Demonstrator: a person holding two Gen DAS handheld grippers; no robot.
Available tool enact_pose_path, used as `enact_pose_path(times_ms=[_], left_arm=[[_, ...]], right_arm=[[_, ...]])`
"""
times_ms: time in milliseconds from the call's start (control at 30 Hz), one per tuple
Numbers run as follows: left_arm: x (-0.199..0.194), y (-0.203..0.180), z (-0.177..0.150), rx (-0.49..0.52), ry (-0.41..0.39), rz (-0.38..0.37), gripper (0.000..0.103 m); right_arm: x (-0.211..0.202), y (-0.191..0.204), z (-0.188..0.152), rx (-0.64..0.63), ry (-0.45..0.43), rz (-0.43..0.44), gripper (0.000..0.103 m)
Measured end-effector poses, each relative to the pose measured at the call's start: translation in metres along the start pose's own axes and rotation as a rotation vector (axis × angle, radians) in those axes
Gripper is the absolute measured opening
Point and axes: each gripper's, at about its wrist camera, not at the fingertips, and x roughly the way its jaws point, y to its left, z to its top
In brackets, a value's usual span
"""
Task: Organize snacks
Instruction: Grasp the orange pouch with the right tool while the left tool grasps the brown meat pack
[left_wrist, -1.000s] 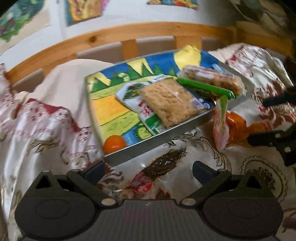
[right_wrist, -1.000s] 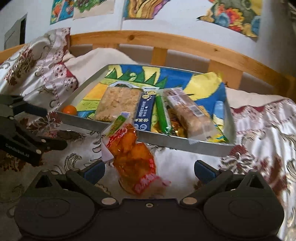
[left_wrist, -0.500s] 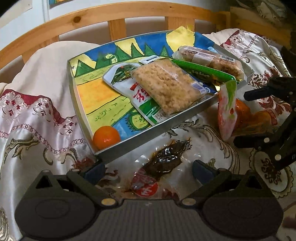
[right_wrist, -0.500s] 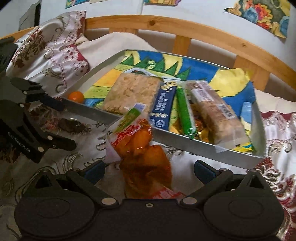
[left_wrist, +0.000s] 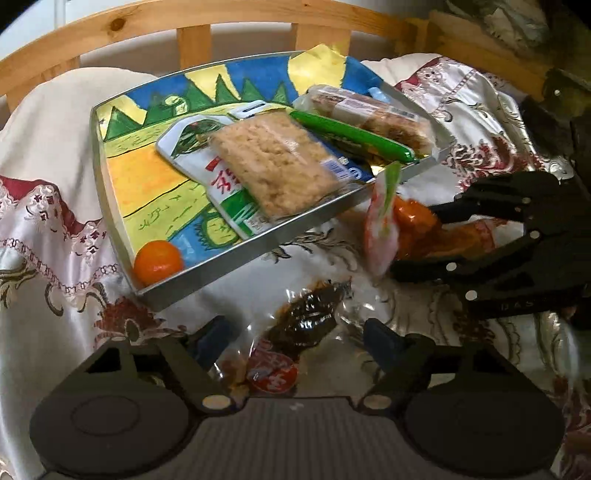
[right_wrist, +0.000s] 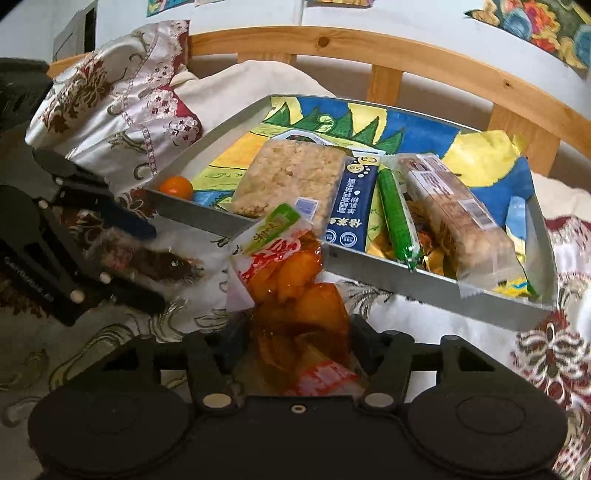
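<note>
Clear orange-filled snack packet (right_wrist: 295, 291) stands tilted beside metal tray's (right_wrist: 369, 275) front wall; dark-filled clear packet (left_wrist: 306, 321) lies flat nearby.

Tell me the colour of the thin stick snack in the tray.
Green; the stick snack shows best in the right wrist view.

Left gripper (right_wrist: 147, 266) body bears partly legible white lettering, "CenRobo…". Snack packets' print in the tray (right_wrist: 424, 291) is not legible.
</note>
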Motion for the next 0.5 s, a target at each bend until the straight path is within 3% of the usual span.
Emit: enact_pose_path(times_ms=[167, 300, 433, 500], left_arm=[[0.005, -0.005, 0.004, 0.096, 0.040, -0.003, 0.092], [0.013, -0.017, 0.008, 0.237, 0.065, 0.022, 0.097], [0.016, -0.018, 0.013, 0.257, 0.082, 0.010, 0.093], [0.015, -0.015, 0.014, 0.233, 0.087, 0.001, 0.086]], right_arm=[[-0.003, -0.001, -0.002, 0.011, 0.003, 0.006, 0.062], [0.001, -0.003, 0.003, -0.002, 0.000, 0.013, 0.078], [0.008, -0.002, 0.008, -0.034, 0.012, 0.029, 0.079], [0.009, -0.001, 0.008, -0.045, 0.011, 0.036, 0.077]])
